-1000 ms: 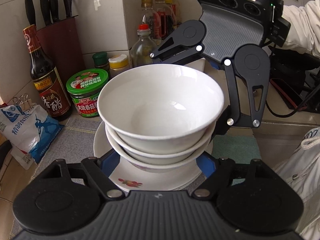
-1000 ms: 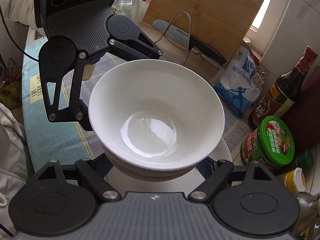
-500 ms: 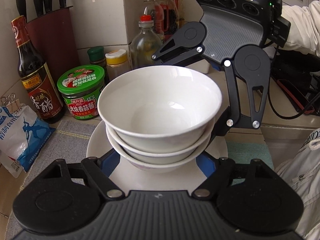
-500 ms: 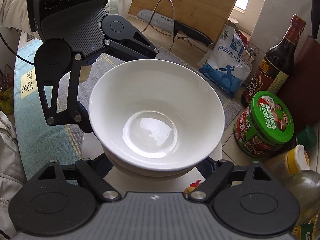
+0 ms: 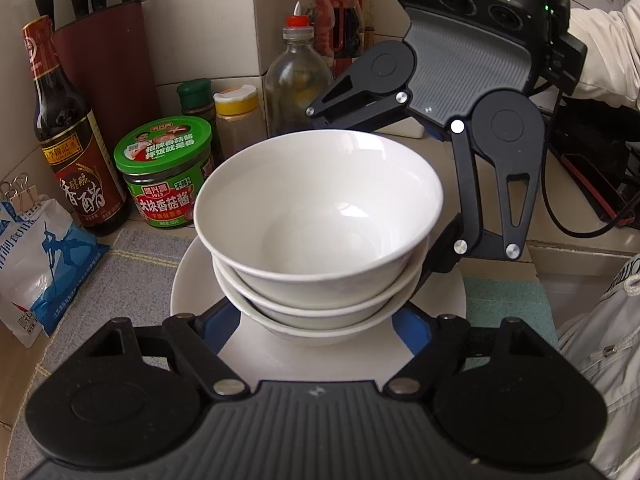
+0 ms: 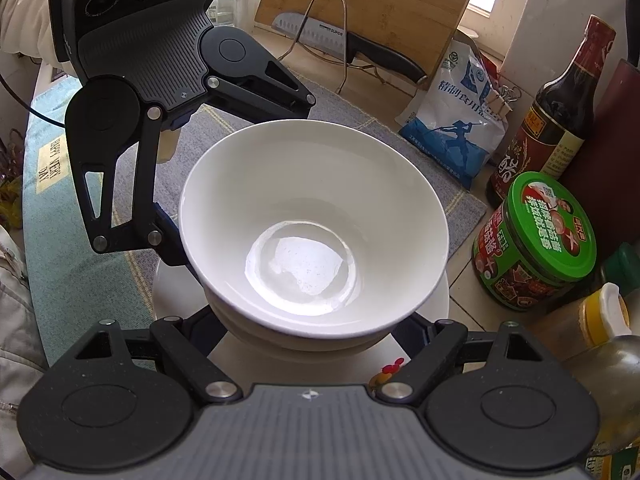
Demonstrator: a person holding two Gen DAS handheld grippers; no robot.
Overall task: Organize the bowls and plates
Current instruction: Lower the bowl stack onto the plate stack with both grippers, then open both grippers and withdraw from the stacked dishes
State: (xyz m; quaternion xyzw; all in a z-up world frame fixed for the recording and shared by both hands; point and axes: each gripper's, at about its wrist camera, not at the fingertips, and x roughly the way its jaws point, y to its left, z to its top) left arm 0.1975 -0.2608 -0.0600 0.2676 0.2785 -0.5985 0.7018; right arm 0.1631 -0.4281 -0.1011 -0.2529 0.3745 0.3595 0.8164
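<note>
Three white bowls nested in one stack, top bowl [image 5: 320,216] empty and glossy, all seated in the middle of a white plate [image 5: 192,284]. Plate over the grey mat [image 5: 140,252] on the counter, near the mat's back edge; resting or lifted, impossible to tell. Small red motif [image 6: 390,368] on the plate rim nearest the right wrist camera.

Left gripper [image 5: 314,330] spread wide, one blue finger [image 5: 216,332] on either side of the lowest bowl, low over the plate. Pressing on the bowl or merely flanking it: cannot tell, fingertips hidden under the stack. Right gripper [image 6: 312,336] facing it from the opposite side of the plate, likewise splayed around the base of the stack, grip equally unclear.

Just behind the plate, off the mat's back edge, a green-lidded jar [image 5: 162,172]; beside that a dark vinegar bottle [image 5: 68,152] and a maroon knife block [image 5: 108,60] against the tiled wall. Clipped blue-and-white salt bag [image 5: 36,264] at the mat's left corner. Beyond, a wooden cutting board [image 6: 372,12] leaning upright with a knife [image 6: 344,44] in front of it.
</note>
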